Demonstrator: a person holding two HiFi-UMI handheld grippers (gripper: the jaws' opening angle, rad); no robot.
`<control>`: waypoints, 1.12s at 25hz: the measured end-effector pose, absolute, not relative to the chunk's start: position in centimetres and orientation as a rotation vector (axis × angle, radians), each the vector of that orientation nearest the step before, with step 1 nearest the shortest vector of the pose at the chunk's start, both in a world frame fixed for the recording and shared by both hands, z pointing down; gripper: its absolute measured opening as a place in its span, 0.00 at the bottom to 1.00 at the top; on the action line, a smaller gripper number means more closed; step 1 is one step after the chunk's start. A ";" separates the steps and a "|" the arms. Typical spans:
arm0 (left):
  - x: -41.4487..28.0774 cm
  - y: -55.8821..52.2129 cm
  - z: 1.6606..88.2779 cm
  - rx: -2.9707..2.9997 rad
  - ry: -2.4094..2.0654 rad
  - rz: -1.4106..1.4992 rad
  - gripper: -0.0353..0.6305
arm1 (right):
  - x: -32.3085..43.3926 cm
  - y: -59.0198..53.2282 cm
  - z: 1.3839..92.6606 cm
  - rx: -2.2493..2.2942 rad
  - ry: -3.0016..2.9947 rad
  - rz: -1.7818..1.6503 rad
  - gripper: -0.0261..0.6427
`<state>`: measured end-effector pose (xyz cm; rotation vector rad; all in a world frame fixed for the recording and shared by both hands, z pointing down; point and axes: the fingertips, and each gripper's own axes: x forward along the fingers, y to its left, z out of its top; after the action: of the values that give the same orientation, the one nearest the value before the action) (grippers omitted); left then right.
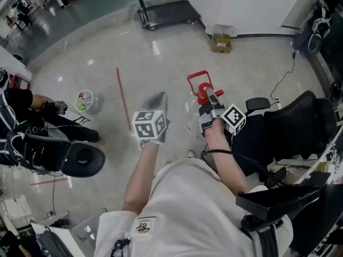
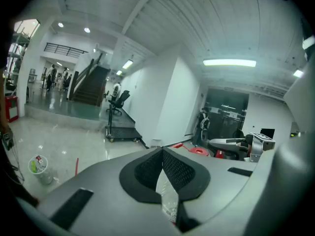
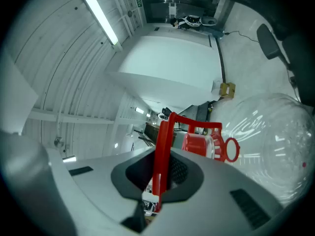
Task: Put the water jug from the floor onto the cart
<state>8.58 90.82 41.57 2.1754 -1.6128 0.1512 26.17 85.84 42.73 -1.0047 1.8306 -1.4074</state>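
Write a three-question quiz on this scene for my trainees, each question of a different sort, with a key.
1. True or false: the right gripper is open and empty.
2. Which part of the water jug does the right gripper clamp? A the cap; B the red handle; C the clear body.
3. Short answer: is the water jug on the cart yet?
Key: 1 false, it is shut on the red handle. 2 B. 3 No, it hangs from the right gripper, well away from the cart.
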 end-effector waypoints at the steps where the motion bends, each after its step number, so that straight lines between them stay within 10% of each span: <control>1: 8.8 89.9 41.8 2.174 -1.612 0.151 0.06 | 26.5 84.9 42.9 -1.008 1.833 -1.403 0.08; 28: 8.3 91.2 41.9 2.160 -1.595 0.137 0.06 | 26.3 85.8 43.1 -1.005 1.796 -1.428 0.08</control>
<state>8.26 91.22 41.86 2.1599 -1.5955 0.1368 26.33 85.79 43.12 -1.0045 1.7961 -1.4284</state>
